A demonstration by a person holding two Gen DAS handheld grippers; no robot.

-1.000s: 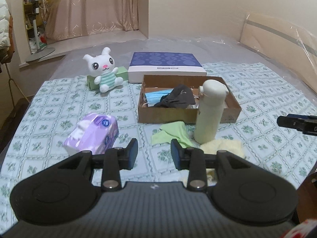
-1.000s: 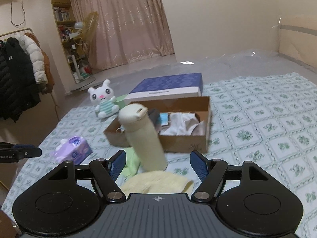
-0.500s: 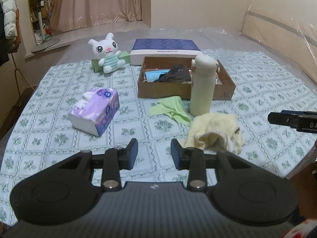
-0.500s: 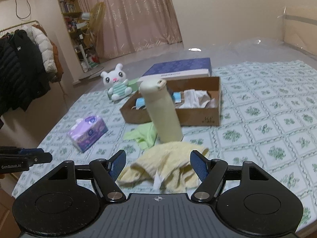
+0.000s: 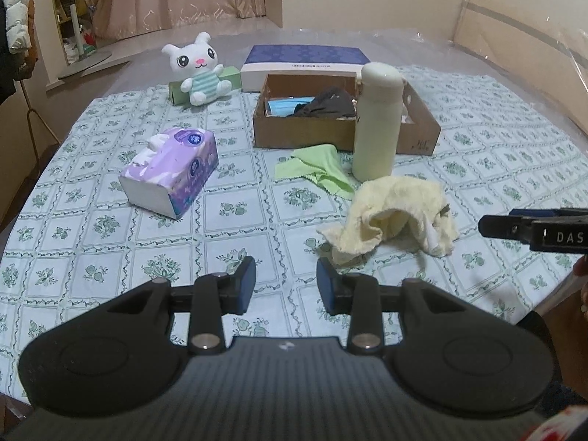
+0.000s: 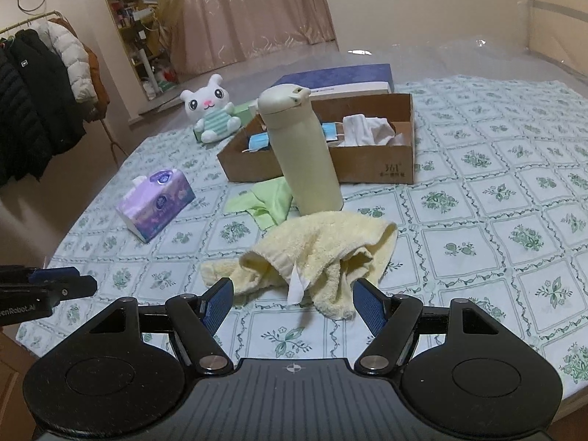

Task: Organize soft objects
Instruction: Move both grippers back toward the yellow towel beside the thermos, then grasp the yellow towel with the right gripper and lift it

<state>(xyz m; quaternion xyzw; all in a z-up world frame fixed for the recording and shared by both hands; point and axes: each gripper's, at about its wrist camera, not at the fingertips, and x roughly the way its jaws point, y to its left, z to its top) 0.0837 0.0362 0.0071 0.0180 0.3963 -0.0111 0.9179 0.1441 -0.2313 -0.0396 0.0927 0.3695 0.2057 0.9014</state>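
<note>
Since the earlier frames both views have drawn back and tipped downward, so the yellow towel [image 6: 323, 253], once half hidden behind the right gripper [image 6: 294, 303], now lies fully in view. The towel is pale yellow terry, crumpled into a loose heap with a hollow fold and a small white tag hanging at its near edge. It lies at the lower centre of the right wrist view, just beyond that gripper's blue pads, which stand wide apart and hold nothing. In the left wrist view the towel [image 5: 389, 217] sits right of centre, and the left gripper [image 5: 286, 288] hangs over bare cloth with its jaws partly open and empty.

Behind the towel stands a cream flask [image 6: 303, 154], upright, with a green cloth [image 6: 266, 198] beside its base and a cardboard box [image 6: 367, 169] just behind it. A purple tissue pack [image 5: 171, 171] lies to the left, and a white plush rabbit [image 5: 198, 70] sits further back beside a blue box [image 5: 305, 60]. The table [image 5: 92, 228] wears a pale cloth with a green flower pattern; pink curtains hang at the top of the frame.

Only the right wrist view shows coats [image 6: 33, 106] on a rack at the left and white fabric in the box. Only the left wrist view shows a dark garment [image 5: 327, 104] in the box.
</note>
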